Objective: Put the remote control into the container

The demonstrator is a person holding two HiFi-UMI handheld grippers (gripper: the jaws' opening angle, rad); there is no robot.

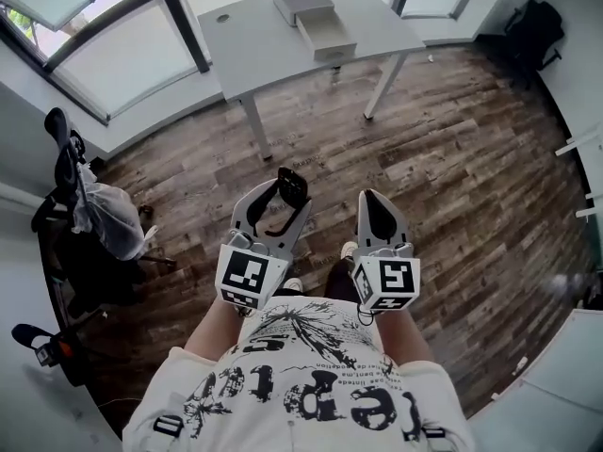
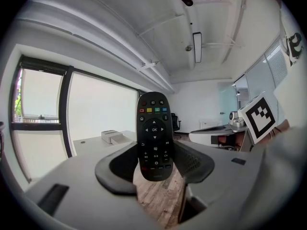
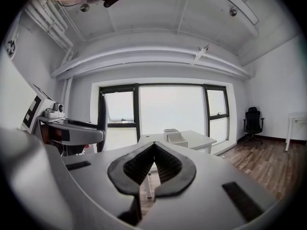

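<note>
We saw left tool clamped on remote control at lower end, upright, held over floor, well apart from container on desk. Right tool closed, empty. We judged remote light, rigid, smooth plastic: end hold could pivot, mid-body hold steadier.

The black remote control is showing red, yellow, green and blue buttons; the floor is displaying brown wood grain.

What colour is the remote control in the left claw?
The remote control is black, with small coloured buttons near its top; clearest in the left gripper view.
</note>
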